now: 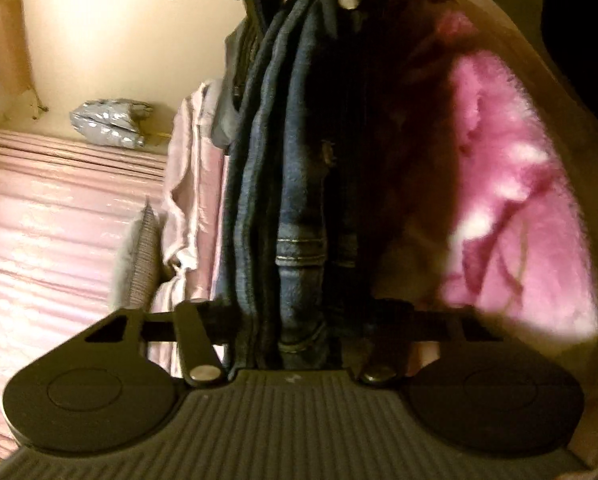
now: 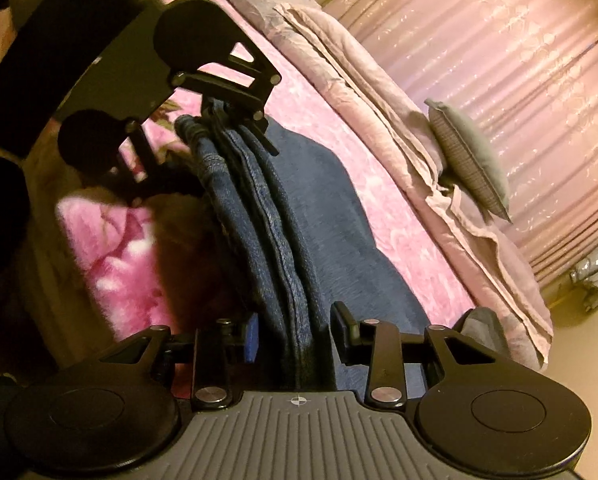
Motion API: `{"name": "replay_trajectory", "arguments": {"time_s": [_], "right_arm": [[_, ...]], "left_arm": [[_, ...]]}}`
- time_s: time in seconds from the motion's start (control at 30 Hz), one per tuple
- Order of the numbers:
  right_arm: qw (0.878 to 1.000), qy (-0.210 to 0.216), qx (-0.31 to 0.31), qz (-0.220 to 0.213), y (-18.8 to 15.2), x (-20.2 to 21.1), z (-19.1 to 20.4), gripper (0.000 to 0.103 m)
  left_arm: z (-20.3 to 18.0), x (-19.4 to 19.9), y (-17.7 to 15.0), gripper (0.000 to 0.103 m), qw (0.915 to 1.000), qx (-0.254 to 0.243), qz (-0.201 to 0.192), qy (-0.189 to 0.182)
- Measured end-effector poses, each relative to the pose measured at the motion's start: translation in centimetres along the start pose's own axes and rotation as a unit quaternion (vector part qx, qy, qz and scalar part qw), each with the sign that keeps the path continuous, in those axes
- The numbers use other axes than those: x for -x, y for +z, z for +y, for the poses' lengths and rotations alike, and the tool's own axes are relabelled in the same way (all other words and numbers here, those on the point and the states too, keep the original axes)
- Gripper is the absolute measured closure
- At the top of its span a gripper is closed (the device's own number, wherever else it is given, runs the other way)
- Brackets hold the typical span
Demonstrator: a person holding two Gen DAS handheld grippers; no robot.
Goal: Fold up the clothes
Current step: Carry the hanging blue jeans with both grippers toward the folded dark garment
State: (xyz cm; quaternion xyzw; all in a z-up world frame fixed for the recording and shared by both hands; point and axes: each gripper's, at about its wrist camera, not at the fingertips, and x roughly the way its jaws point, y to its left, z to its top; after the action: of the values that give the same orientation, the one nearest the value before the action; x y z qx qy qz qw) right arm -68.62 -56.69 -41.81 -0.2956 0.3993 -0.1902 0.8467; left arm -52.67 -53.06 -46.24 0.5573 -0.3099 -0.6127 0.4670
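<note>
**Jeans stretched between two grippers above the bed**

Folded jeans (image 2: 259, 208) span from the right gripper (image 2: 295, 344) near the camera to the left gripper (image 2: 235, 120) beyond, above a blanket (image 2: 339, 128) on the bed. A quilt (image 2: 379, 92) lies right of the blanket, a cushion (image 2: 471, 160) on it, a curtain (image 2: 519, 60) behind.

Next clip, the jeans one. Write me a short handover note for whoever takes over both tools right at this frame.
Left tool: shut on one end of the bunched jeans.
Right tool: jeans run between its pads; whether they press is unclear.
Jeans hang stretched between both tools, above the pink blanket on the bed.
Done: jeans gathered lengthwise and lifted.
Left: lay them down, fold them over, smooth flat.
</note>
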Motion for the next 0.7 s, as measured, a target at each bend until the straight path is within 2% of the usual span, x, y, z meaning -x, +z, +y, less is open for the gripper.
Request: {"name": "replay_trajectory", "arguments": {"time_s": [0.07, 0.1, 0.13, 0.3, 0.43, 0.5, 0.57, 0.6, 0.63, 0.7], "right_arm": [[1.0, -0.012, 0.019, -0.002, -0.6, 0.0, 1.2, 0.048], [0.999, -0.02, 0.033, -0.002, -1.0, 0.1, 1.9, 0.029], [0.999, -0.026, 0.047, -0.003, -1.4, 0.0, 2.5, 0.026], [0.995, -0.054, 0.073, 0.03, -3.5, -1.8, 3.1, 0.026], [0.99, -0.095, 0.085, 0.063, -4.5, -3.0, 2.3, 0.027], [0.989, -0.097, 0.085, 0.069, -4.9, -3.3, 2.2, 0.028], [0.989, -0.092, 0.09, 0.07, -5.2, -3.3, 2.4, 0.04], [0.989, -0.09, 0.094, 0.07, -5.3, -3.3, 2.7, 0.05], [0.989, -0.087, 0.097, 0.07, -5.5, -3.3, 3.0, 0.054], [0.989, -0.087, 0.098, 0.069, -5.7, -3.2, 3.3, 0.056]], "left_arm": [[0.5, 0.2, -0.2, 0.066, 1.0, 0.005, -0.002, -0.008], [0.9, 0.2, -0.2, 0.067, 0.9999, 0.009, -0.003, -0.014], [1.3, 0.1, -0.1, 0.067, 0.9998, 0.011, -0.002, -0.018], [2.4, -0.6, 0.0, 0.067, 0.9996, 0.01, -0.004, -0.024], [1.5, -0.4, -0.2, 0.067, 0.9996, 0.009, -0.001, -0.026], [1.3, -0.7, -0.2, 0.067, 0.9996, 0.01, 0.002, -0.028], [1.0, -0.6, -0.2, 0.067, 0.9995, 0.009, 0.005, -0.03], [0.9, -0.5, -0.2, 0.067, 0.9995, 0.009, 0.006, -0.031], [0.8, -0.5, -0.2, 0.067, 0.9994, 0.008, 0.007, -0.032], [0.9, -0.6, -0.1, 0.067, 0.9993, 0.008, 0.008, -0.035]]}}
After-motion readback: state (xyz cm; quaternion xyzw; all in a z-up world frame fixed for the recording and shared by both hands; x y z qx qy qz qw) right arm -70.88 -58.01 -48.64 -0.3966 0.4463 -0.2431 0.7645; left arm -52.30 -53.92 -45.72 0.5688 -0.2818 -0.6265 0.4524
